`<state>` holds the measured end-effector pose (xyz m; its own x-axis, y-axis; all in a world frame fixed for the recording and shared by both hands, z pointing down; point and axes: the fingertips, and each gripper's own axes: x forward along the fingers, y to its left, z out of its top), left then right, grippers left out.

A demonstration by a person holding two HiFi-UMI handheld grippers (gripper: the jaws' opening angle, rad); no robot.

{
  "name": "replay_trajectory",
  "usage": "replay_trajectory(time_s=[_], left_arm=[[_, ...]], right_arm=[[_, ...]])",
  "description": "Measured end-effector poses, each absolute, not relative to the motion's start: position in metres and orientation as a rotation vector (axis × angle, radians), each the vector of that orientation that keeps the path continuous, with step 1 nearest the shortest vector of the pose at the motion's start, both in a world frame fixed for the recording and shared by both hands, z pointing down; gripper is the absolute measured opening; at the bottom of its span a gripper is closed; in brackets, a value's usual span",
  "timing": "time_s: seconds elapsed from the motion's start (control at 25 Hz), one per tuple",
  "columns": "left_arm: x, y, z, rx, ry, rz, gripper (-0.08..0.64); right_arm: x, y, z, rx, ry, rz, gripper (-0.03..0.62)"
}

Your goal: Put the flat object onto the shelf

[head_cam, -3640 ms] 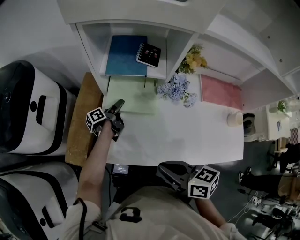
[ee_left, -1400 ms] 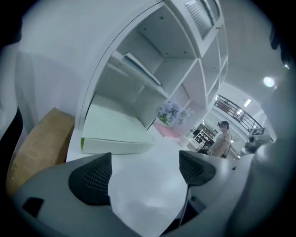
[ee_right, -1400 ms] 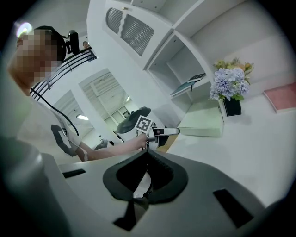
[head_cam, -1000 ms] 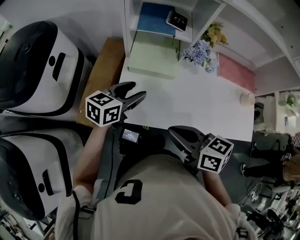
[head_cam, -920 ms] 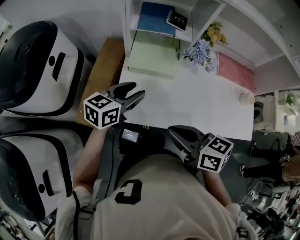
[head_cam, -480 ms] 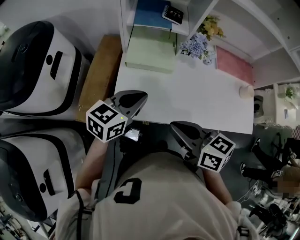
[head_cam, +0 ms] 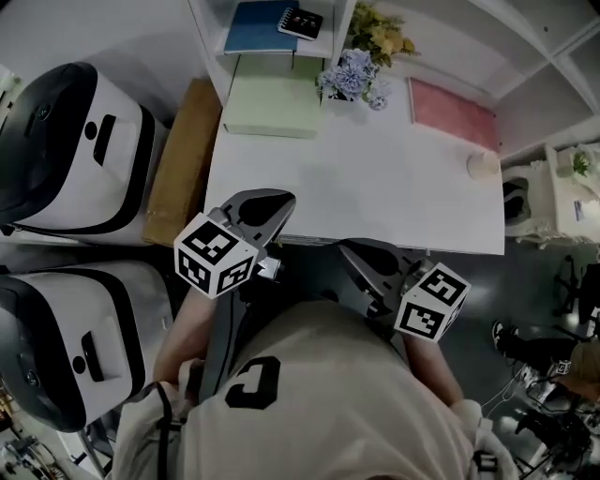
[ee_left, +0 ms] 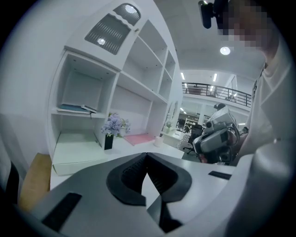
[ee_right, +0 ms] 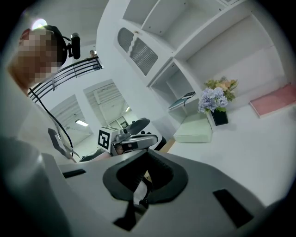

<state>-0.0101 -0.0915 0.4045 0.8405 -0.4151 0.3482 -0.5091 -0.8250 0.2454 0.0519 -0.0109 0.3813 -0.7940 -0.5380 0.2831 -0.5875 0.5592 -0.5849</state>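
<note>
Both jaw pairs found together, empty: left gripper (ee_left: pixel 147 157) just closed, right gripper (ee_right: pixel 147 155) likewise shut. Green flat pad (head_cam: pixel 272 94) seen far ahead in shelf (head_cam: pixel 211 47); placement judged done.

The flat object (head_cam: pixel 272 94) lies at the tabletop's (head_cam: pixel 356 178) far left corner, inside the shelf (head_cam: pixel 206 33); above it a notebook (head_cam: pixel 302 22) lies on a book (head_cam: pixel 258 25). Flowers (head_cam: pixel 352 73) stand just right.

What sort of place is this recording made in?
Probably a mock study corner inside a large office or lab hall: white desk, shelf unit with notebooks, flowers, and a railed mezzanine beyond.
</note>
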Motion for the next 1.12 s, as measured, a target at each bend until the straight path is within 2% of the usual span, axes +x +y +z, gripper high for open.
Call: replay_trajectory(time_s=[0.52, 1.12], left_arm=[[0.079, -0.013, 0.398, 2.737, -0.746, 0.458, 0.014], [0.05, 0.051, 0.391, 2.63, -0.98, 0.493, 0.014]], right_arm=[[0.132, 0.06, 0.375, 0.959, -2.781, 0.96, 0.021], [0.113, 0.111, 0.37, 0.667, -2.861, 0.936, 0.021]])
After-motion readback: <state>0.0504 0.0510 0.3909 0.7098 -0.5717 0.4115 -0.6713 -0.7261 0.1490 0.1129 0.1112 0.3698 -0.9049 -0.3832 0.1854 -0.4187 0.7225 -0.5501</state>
